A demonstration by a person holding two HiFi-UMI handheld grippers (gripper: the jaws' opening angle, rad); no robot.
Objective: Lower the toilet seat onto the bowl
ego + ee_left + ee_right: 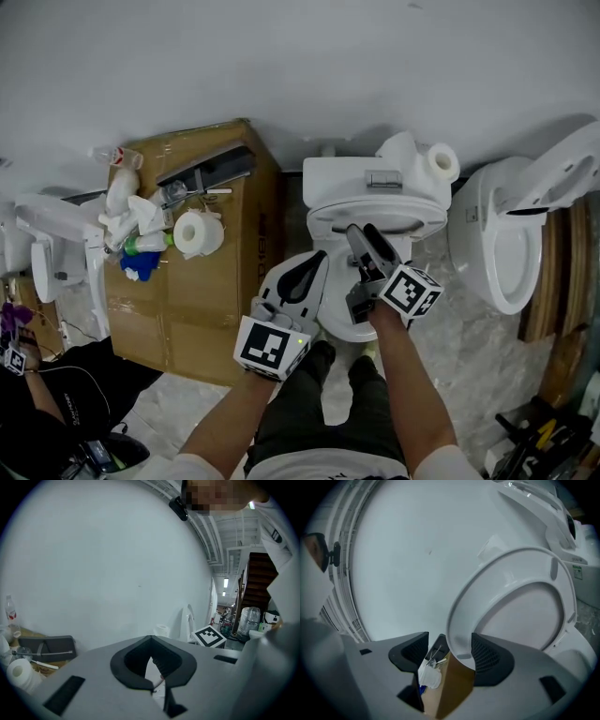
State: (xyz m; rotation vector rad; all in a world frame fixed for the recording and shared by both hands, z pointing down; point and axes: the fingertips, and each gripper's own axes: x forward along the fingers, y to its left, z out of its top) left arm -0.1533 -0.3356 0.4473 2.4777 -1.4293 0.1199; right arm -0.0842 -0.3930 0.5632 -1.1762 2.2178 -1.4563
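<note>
We judge the job about half done. The toilet seat [461, 616] looks tilted, its front rim raised off the bowl [339, 323] rather than lying flat on it, so the last stretch of lowering is left. The right tool [449, 652] reaches forward to that front rim, turned on its side so that one jaw is above the rim and one below. Its jaws stand wide apart with the rim between them, close against one jaw but not pinched. The left tool [319, 258] hangs just left of the bowl's front, apart from the seat, aimed at the wall [281, 56], its jaws together on nothing. Both forearms [412, 384] stretch forward from the bottom of the head view, nearly parallel.
</note>
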